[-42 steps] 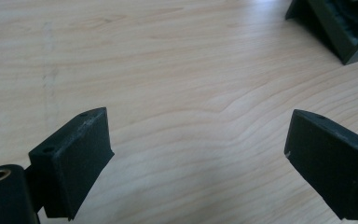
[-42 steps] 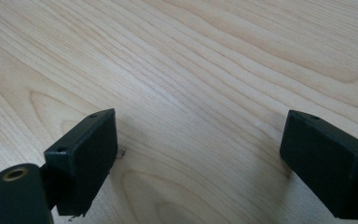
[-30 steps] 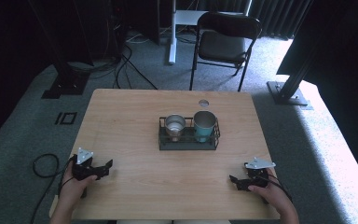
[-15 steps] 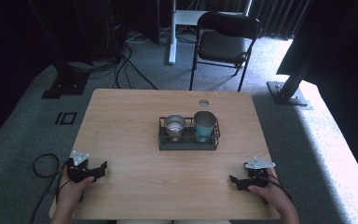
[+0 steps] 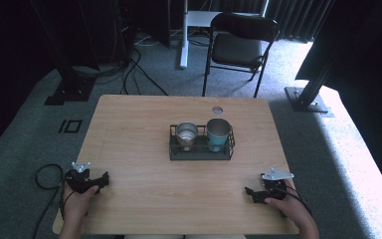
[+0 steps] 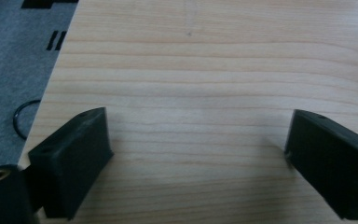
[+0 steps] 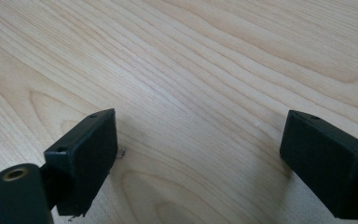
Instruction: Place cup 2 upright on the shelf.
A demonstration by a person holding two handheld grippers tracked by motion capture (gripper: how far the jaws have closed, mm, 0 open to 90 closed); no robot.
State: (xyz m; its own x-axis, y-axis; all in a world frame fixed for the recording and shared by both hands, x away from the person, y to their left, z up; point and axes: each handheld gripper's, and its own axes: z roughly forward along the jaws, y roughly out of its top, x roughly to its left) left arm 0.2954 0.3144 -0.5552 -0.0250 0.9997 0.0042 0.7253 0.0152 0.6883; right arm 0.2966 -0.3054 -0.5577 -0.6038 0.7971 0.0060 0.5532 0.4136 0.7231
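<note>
A black wire rack (image 5: pixel 200 150) stands at the middle of the wooden table (image 5: pixel 144 129). It holds a steel cup (image 5: pixel 186 135) on its left and a teal cup (image 5: pixel 218 133) on its right, both upright. My left gripper (image 5: pixel 102 179) rests at the table's front left corner, held in a hand. Its jaws stand wide open over bare wood (image 6: pixel 196 154). My right gripper (image 5: pixel 249 192) rests near the front right corner, also open with nothing between its jaws (image 7: pixel 198 158).
A black folding chair (image 5: pixel 241 47) stands beyond the table's far edge. A round hole (image 5: pixel 217 109) sits in the tabletop behind the rack. Cables (image 5: pixel 42 177) lie on the grey carpet at the left. The table's left edge (image 6: pixel 51 88) runs close to the left gripper.
The left gripper has slid a little toward the table's left front corner. The right gripper and the cups have stayed put.
</note>
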